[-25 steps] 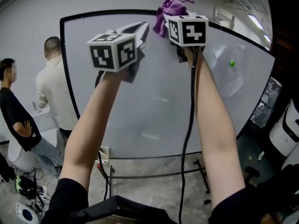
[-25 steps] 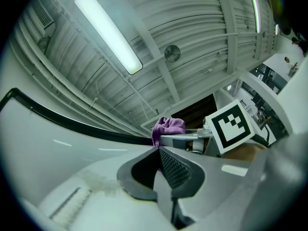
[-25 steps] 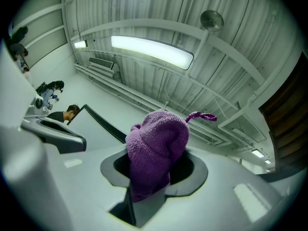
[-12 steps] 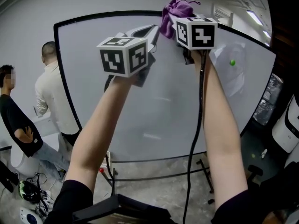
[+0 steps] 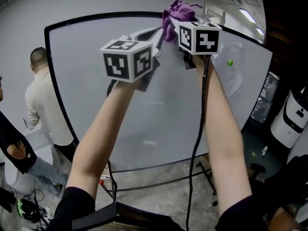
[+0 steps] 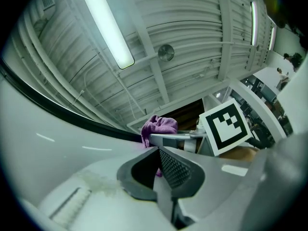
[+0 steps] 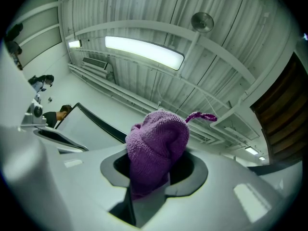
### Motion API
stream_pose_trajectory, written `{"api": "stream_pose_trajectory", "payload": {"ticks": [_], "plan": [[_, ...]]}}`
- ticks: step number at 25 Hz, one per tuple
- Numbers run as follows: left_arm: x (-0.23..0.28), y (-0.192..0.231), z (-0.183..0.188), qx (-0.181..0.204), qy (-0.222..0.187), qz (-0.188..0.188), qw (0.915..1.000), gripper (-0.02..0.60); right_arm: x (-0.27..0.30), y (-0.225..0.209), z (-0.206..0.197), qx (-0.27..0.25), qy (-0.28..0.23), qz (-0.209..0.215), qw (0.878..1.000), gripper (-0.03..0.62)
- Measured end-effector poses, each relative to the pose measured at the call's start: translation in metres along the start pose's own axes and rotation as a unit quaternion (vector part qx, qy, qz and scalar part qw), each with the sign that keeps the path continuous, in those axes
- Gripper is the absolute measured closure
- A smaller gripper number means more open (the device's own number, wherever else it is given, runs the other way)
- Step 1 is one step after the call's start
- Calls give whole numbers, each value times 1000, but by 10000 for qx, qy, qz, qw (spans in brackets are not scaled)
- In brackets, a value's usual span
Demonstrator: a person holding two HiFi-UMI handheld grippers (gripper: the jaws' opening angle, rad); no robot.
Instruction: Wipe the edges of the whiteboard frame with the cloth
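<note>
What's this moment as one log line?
right gripper: shut on cloth | cloth: at whiteboard frame top edge | left gripper: shut, empty

Frame (image 5: 120, 13) free right of cloth (image 5: 173, 13); left tongs (image 5: 156, 32) crowd its left.

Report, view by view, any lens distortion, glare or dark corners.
Head view: fisheye bends the whiteboard frame into a curve, and faint reflections streak its surface. Left gripper view: black corner vignette, ceiling light tube blown out. Right gripper view: same vignette, purple cloth sharp in close-up.
</note>
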State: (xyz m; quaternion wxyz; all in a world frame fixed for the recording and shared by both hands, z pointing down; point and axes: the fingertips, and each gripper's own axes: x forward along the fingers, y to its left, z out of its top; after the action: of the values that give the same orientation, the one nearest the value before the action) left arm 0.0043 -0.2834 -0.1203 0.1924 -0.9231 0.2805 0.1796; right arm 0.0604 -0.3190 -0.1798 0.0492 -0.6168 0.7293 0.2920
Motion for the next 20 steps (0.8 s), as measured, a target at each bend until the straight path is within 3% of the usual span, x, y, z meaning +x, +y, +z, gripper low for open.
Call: {"api": "stream_pose_trajectory", "payload": {"ticks": [11,20], "plan": [[12,-11,1,-25,-92,-224,9997,578,-7,-21,-7,-64,87,-174,9998,442],[56,-36,-6,-26,-140,-146,9998,578,-11,-52,-12,-220,61,49,9997,442]]}}
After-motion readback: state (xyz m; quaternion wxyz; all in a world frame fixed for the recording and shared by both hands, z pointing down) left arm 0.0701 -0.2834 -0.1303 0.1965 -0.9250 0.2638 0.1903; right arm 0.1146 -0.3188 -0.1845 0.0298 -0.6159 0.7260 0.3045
